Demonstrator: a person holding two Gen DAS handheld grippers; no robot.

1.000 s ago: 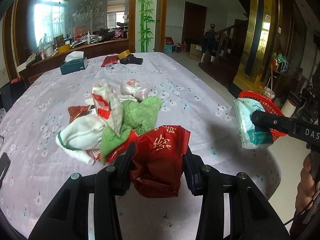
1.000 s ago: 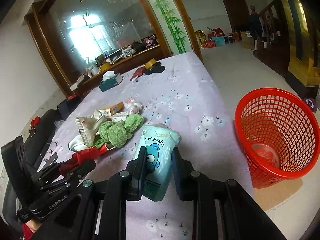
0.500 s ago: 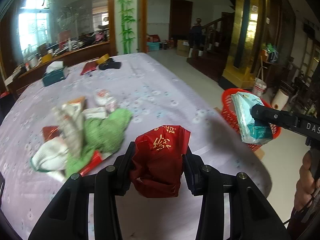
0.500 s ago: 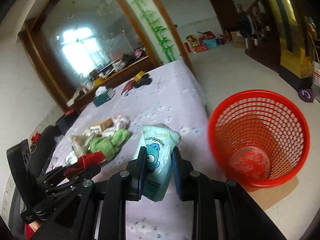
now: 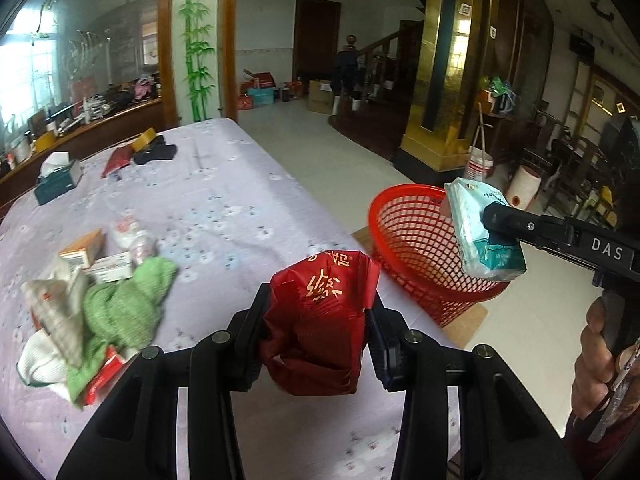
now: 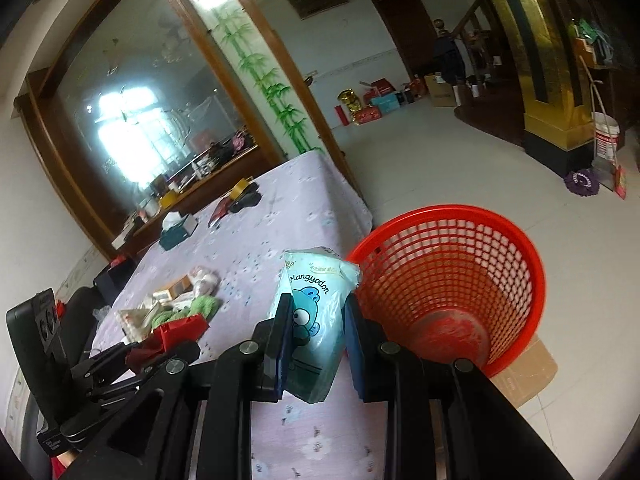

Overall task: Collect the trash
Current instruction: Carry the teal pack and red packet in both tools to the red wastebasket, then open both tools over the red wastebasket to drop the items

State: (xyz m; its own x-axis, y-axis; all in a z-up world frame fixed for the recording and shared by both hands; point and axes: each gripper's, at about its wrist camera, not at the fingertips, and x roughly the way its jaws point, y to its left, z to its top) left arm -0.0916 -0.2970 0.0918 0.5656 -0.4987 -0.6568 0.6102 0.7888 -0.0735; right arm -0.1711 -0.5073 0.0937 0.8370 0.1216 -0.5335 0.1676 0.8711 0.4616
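Swing toward the red basket (image 6: 444, 280) well under way, compared with a second ago: table edge gone from under the right gripper (image 6: 316, 330), basket mouth looming large just beside its fingertips. Clenched on the pale blue tissue pack (image 6: 316, 308), upright between the pads, cartoon face outward. Seen from the left wrist, pack (image 5: 482, 232) hanging at the basket's near rim (image 5: 400, 194), roughly over the opening. Not released yet.

Left gripper (image 5: 316, 320) trailing the same way, clamped on the crumpled red wrapper (image 5: 320, 320), held above the lilac tablecloth (image 5: 224, 200) near its corner, basket now close ahead where a second ago only the pile filled the view.

Left behind on the cloth: green towel (image 5: 124, 304), white rag (image 5: 44, 360), small boxes (image 5: 96, 256), more red packaging (image 5: 100, 376). Plenty remaining to gather.

Meaning for the task: two pieces nearly delivered. Likely next, release of the pack once squarely over the mouth, then the wrapper. Risk: light pack clipping the rim and dropping to the floor.
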